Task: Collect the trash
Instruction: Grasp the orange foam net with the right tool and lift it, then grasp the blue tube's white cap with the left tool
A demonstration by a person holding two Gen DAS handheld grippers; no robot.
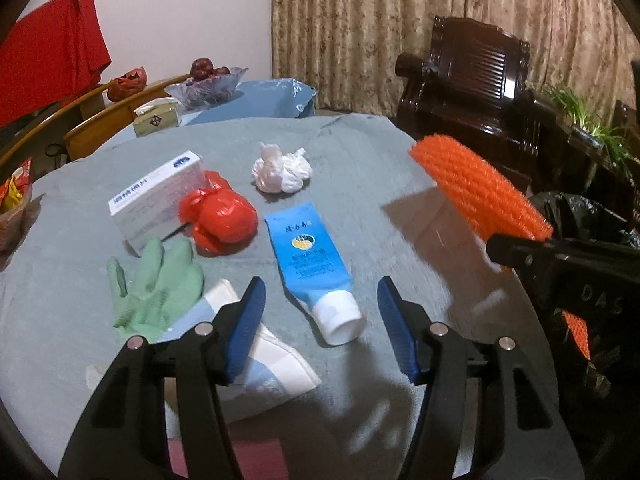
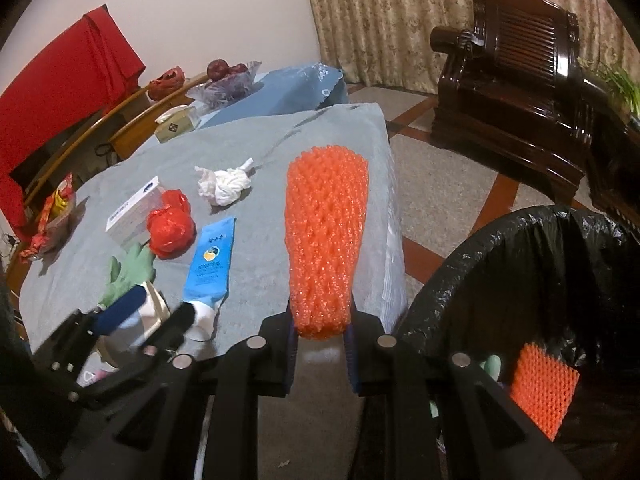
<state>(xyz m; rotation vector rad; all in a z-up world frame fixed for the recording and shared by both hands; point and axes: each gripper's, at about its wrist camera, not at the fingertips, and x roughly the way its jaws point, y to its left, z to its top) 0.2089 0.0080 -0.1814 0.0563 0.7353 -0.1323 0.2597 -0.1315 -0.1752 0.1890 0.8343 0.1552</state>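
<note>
The right hand-held gripper (image 2: 322, 344) clamps an orange foam net (image 2: 326, 236) at frame centre, while the left hand-held gripper (image 1: 322, 320) gapes around a blue tube (image 1: 310, 256) on the worktop (image 1: 360, 160).

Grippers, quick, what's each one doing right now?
Left gripper: open, holding nothing, tube between its fingers.
Right gripper: shut on foam net.
</note>
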